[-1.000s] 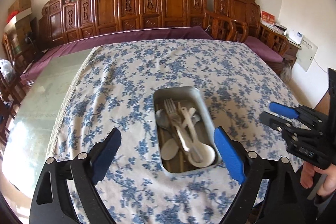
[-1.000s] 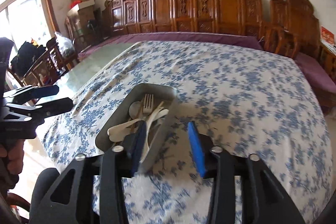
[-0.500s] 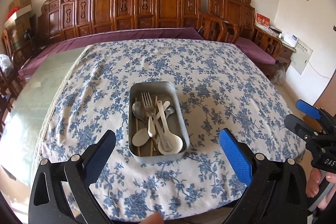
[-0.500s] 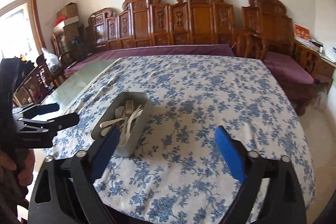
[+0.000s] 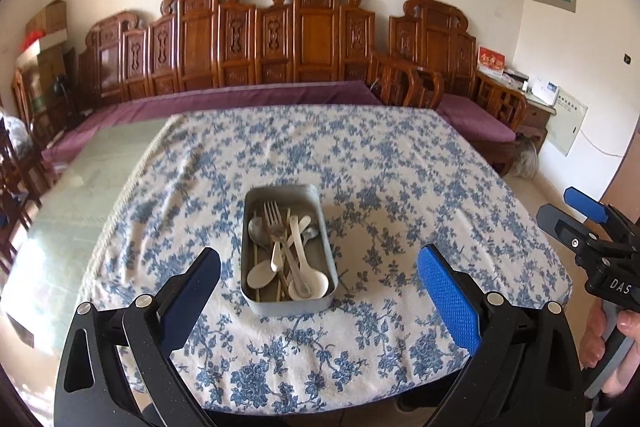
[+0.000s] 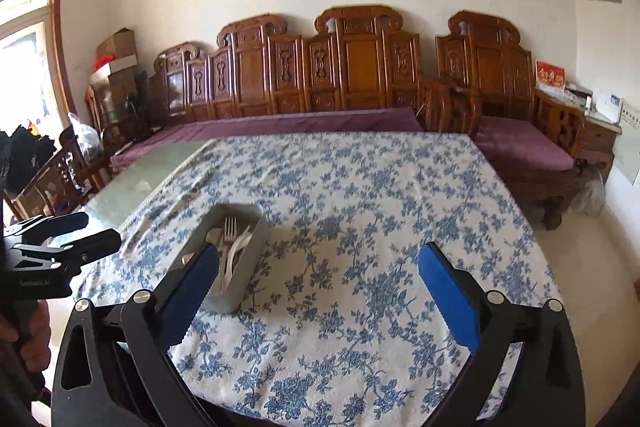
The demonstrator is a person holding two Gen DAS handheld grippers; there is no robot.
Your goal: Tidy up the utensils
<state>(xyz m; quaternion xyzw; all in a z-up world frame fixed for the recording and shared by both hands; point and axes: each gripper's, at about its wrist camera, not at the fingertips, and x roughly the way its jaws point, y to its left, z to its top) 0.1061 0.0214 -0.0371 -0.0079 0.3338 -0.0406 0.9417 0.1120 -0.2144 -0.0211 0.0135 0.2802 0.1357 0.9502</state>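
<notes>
A grey metal tin (image 5: 288,301) sits on the blue-flowered tablecloth (image 5: 400,187). It holds a metal fork (image 5: 274,223), a metal spoon (image 5: 256,231), white plastic spoons (image 5: 308,283) and thin chopsticks, all lying lengthwise. My left gripper (image 5: 318,259) hovers back from the tin's near end, wide open with nothing in it. My right gripper (image 6: 319,254) is also wide open and empty, to the right of the tin (image 6: 248,267). Each gripper shows at the edge of the other's view: the right gripper (image 5: 592,227) and the left gripper (image 6: 68,235).
The cloth covers most of a glass-topped table (image 5: 80,195), whose left strip is bare. A carved wooden bench (image 5: 280,39) with purple cushions runs behind the far edge. Wooden chairs (image 6: 52,183) stand at the left. A hand (image 5: 628,323) holds the right gripper's handle.
Both grippers have drawn back and upward from the tin, which now looks smaller and farther off. The right gripper's jaws have gone from half shut to wide open.
</notes>
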